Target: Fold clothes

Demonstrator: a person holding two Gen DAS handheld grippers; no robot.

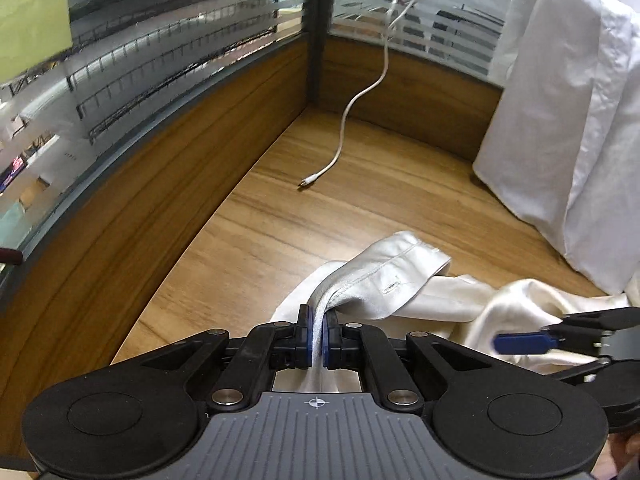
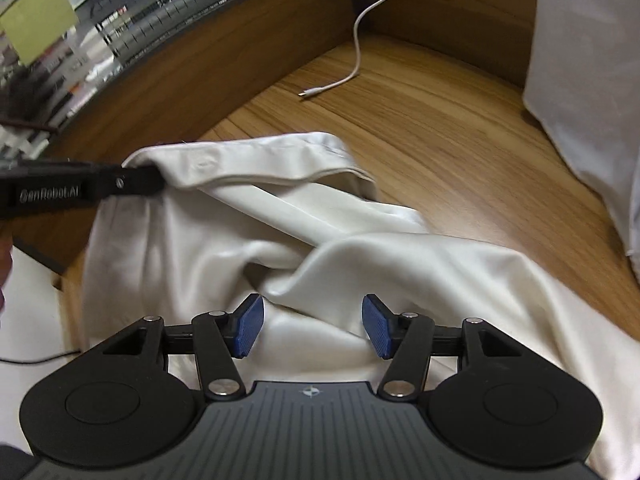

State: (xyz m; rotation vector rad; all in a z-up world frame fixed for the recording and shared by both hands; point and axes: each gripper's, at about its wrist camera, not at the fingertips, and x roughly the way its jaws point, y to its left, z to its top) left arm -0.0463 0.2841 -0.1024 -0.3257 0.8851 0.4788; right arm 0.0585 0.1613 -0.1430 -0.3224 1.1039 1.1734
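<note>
While my left gripper (image 1: pixel 319 334) clamps its blue pads on the stitched cuff edge of the cream satin shirt (image 2: pixel 280 240), I see that garment lying crumpled on the wooden desk (image 1: pixel 320 200). My right gripper (image 2: pixel 312 328) hangs over the shirt's folds with jaws wide, nothing pinched. Near the back corner lies a thin white cable (image 1: pixel 344 120); white sheets (image 1: pixel 560 120) hang at the right.

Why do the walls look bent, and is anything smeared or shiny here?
Left wrist view: the fisheye lens bows the wooden partition; the right gripper at the edge is motion-blurred, the satin cuff sharp with a soft sheen. Right wrist view: same bowing, the cream garment slightly soft, the background shelves smeared.
</note>
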